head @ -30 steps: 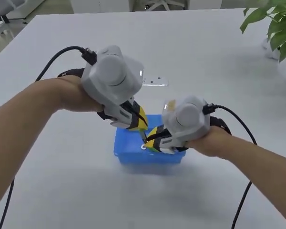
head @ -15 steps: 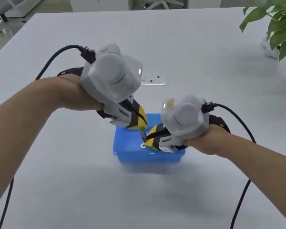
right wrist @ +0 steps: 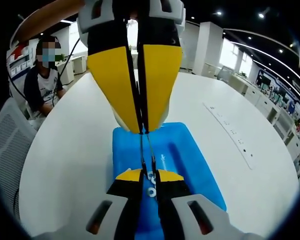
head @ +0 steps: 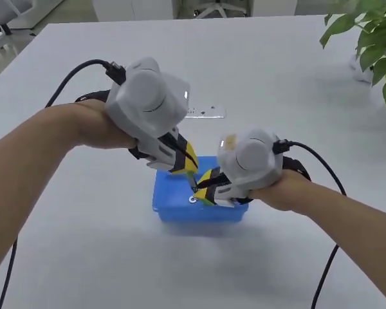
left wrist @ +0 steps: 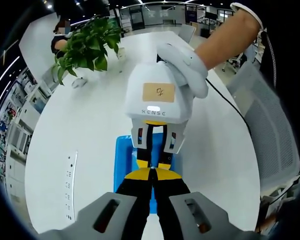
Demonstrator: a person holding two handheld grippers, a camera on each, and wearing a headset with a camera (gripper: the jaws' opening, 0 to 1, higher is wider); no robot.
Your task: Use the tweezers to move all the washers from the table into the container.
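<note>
Container (head: 167, 203): blue, open-topped, on the white desk (head: 276, 77).
Left tongs (head: 188, 164): above the container's far side, pressed together on the back end of the tweezers (right wrist: 143, 150).
Right tongs (head: 206, 187): above the container's near right side, a narrow gap between them; whether they pinch the tweezers cannot be told.
Tweezers: bridging both grippers over the container.
Washers (right wrist: 151, 191): two small rings against the container's blue floor, at the tweezers' tips.

left gripper (head: 192, 172) | right gripper (head: 197, 193) | grey shells (head: 151, 96) | yellow-black jaws | black cables (head: 71, 80)
</note>
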